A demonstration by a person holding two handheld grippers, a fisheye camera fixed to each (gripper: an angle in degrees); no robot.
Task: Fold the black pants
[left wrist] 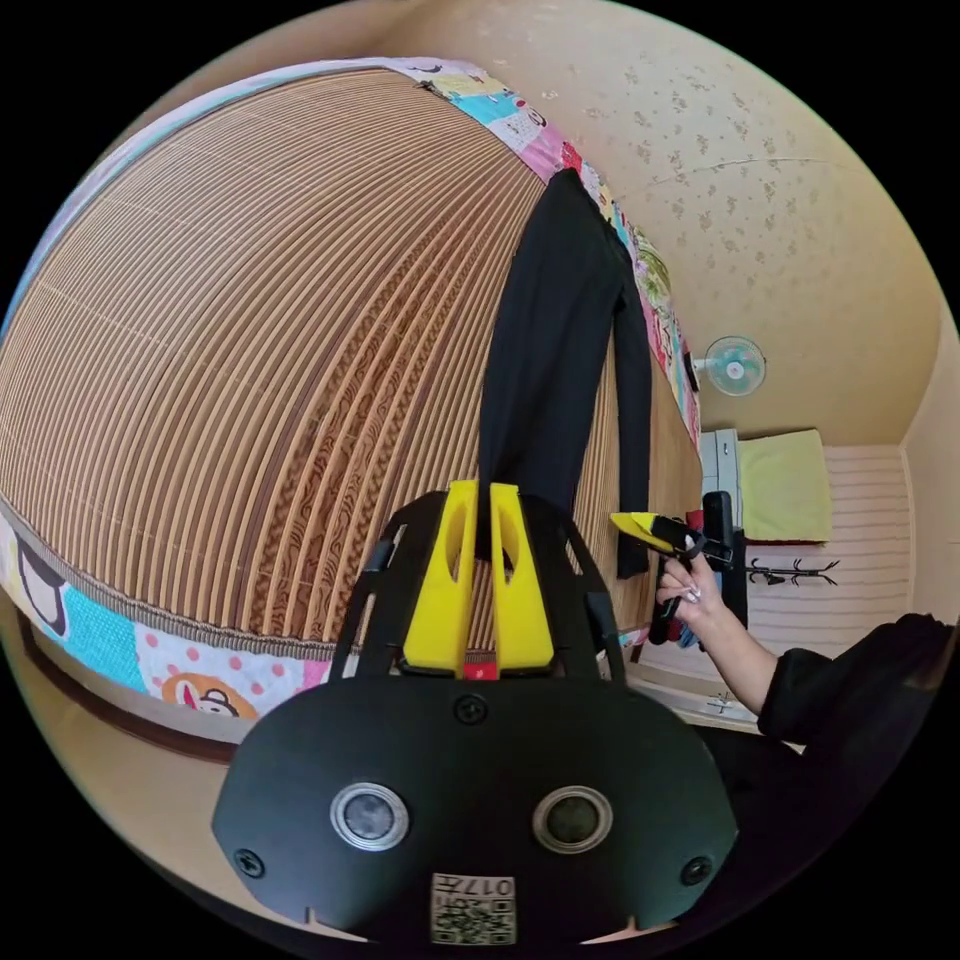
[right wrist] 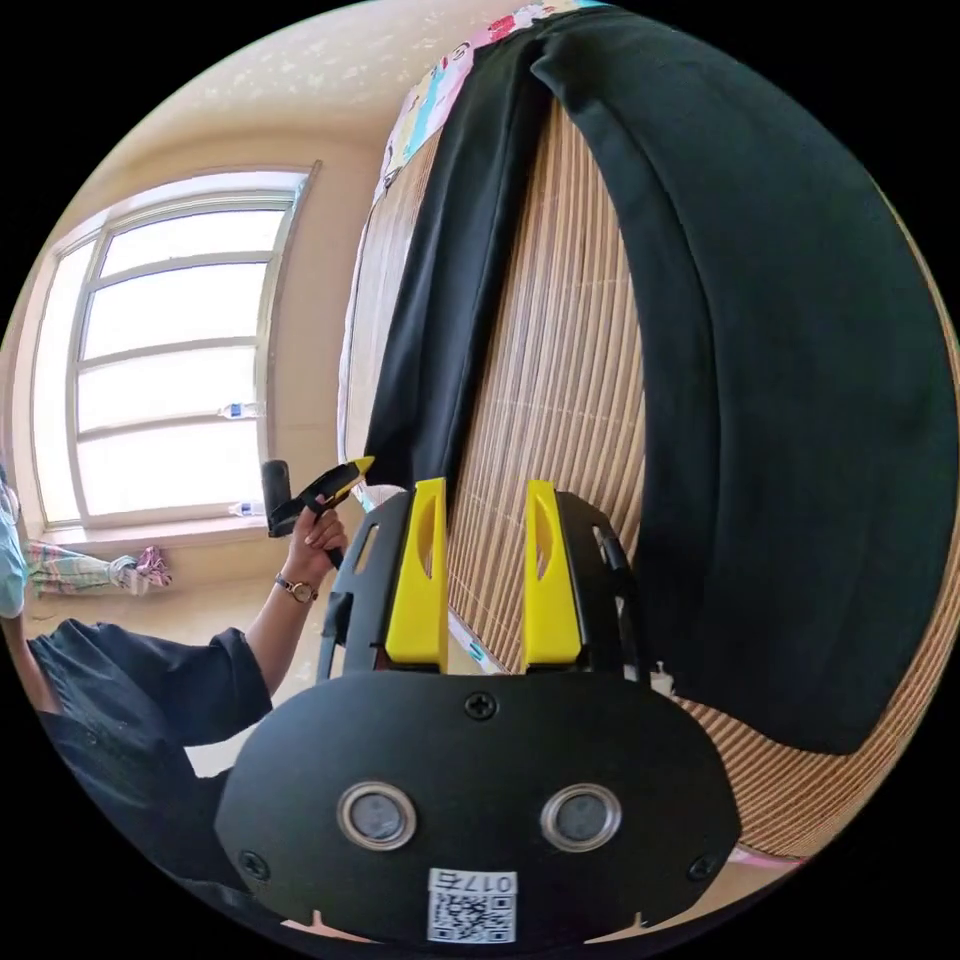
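Note:
The black pants (left wrist: 560,350) lie stretched out on a bamboo mat (left wrist: 250,350), both legs pointing toward me. My left gripper (left wrist: 483,490) has its yellow jaws pressed together on the hem of one leg. The right gripper view shows that same leg (right wrist: 450,300) with the left gripper (right wrist: 355,468) at its end. My right gripper (right wrist: 485,490) is open, with bare mat (right wrist: 560,400) between its jaws and the other leg (right wrist: 800,400) just beside it. From the left gripper view, the right gripper (left wrist: 630,522) hovers at that leg's hem.
The mat covers a bed with a colourful patchwork quilt (left wrist: 90,630) along its edge. A small fan (left wrist: 735,365) hangs on the wall above a yellow-green cloth (left wrist: 785,485). A bright window (right wrist: 170,350) is behind the person's arm (right wrist: 280,620).

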